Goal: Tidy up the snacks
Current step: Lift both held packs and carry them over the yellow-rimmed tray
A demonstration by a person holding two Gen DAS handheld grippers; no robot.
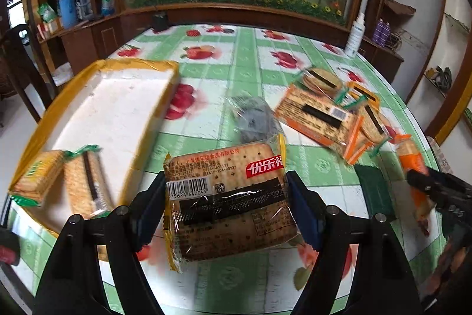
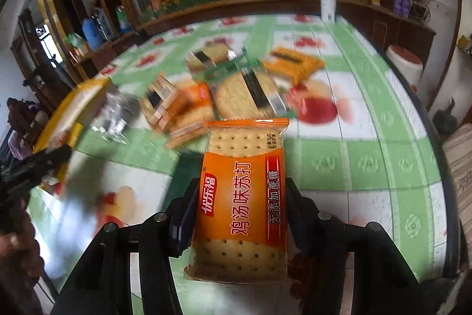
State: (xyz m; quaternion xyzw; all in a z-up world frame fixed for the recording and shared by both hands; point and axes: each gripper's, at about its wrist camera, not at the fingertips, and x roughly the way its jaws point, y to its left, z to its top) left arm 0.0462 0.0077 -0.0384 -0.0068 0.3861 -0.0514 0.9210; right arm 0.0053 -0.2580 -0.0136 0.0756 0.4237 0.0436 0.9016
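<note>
A yellow cracker pack (image 1: 230, 205) is being held between the pads of the left gripper (image 1: 228, 208), which are pressing on its two sides so it cannot slip. It is being kept up off the table (image 1: 250, 64), near the white box (image 1: 118, 114), likely so it can be dropped in. Two green packs (image 1: 65, 179) are already lying inside the box. An orange cracker pack (image 2: 242, 197) is being squeezed by the right gripper (image 2: 240, 211), closed narrow on its sides. More snacks (image 1: 330, 111) are being left in a pile farther back on the table, waiting to be sorted.
</note>
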